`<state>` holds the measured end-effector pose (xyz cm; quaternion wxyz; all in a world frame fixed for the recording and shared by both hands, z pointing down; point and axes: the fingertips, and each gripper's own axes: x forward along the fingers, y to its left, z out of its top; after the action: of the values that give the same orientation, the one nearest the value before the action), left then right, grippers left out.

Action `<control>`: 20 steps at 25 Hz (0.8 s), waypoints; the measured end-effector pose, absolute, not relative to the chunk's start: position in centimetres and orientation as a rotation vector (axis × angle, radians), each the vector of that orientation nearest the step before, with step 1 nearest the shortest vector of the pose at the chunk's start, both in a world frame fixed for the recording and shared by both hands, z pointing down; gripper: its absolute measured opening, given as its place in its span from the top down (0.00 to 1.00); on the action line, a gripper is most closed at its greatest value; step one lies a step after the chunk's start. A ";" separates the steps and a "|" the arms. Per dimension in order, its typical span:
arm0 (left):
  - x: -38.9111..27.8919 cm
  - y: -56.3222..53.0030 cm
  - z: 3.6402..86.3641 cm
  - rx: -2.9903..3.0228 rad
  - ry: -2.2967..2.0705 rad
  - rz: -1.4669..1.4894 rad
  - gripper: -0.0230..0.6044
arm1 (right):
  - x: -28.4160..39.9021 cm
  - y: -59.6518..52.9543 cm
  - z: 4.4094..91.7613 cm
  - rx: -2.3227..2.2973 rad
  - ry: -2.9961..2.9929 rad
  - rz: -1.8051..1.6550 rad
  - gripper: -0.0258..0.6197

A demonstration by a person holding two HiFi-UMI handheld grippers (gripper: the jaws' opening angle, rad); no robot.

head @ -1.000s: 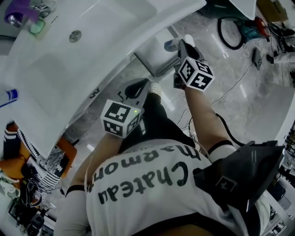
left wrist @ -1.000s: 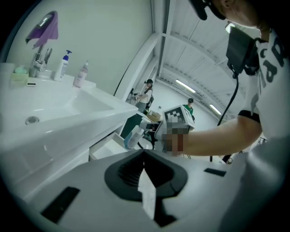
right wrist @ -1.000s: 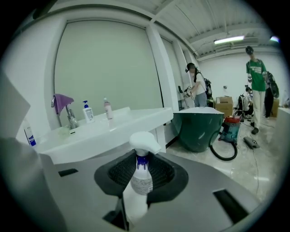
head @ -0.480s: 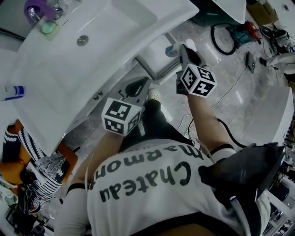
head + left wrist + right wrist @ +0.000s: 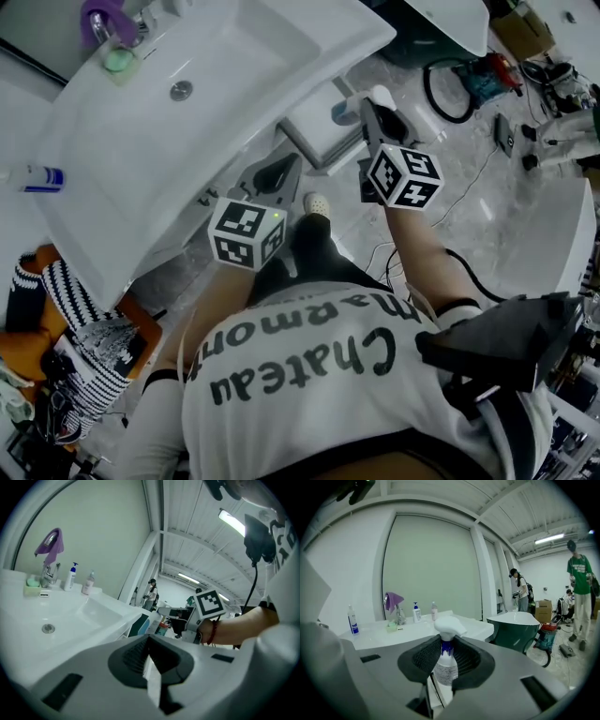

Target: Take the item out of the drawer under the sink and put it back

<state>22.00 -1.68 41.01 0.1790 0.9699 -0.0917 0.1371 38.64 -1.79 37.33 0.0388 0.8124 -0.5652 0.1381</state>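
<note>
Right gripper (image 5: 446, 679): jaws clamped on the spray bottle (image 5: 447, 656), the pads pressing its body just under the neck, probably so the wide trigger head cannot slip down through them
Spray bottle: upright in that grip, white trigger head above the jaws; it is clear of the drawer (image 5: 314, 131) and just right of it, so the taking-out looks done and the return is yet to come
Left gripper (image 5: 151, 663): jaws together with nothing between them, held nearer the person and left of the right gripper (likely kept free for the drawer front)
Drawer: under the right end of the sink (image 5: 216, 112), apparently pulled out, which would leave the way open for the bottle to go back in
Sink: white and bare in the basin, reaching far and left of both grippers
Far edge: tap with a purple cloth (image 5: 393, 599) over it and pump bottles (image 5: 416, 612) beside it, well apart from the work
</note>
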 end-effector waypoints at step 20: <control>8.6 -6.9 38.4 2.707 -0.630 0.282 0.96 | 20.1 -8.0 27.1 2.237 -2.271 0.275 0.82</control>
<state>8.56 -6.86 38.41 0.1729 0.9544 -0.2222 0.0995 20.07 -8.03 27.12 -0.0291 0.6988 -0.7095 0.0860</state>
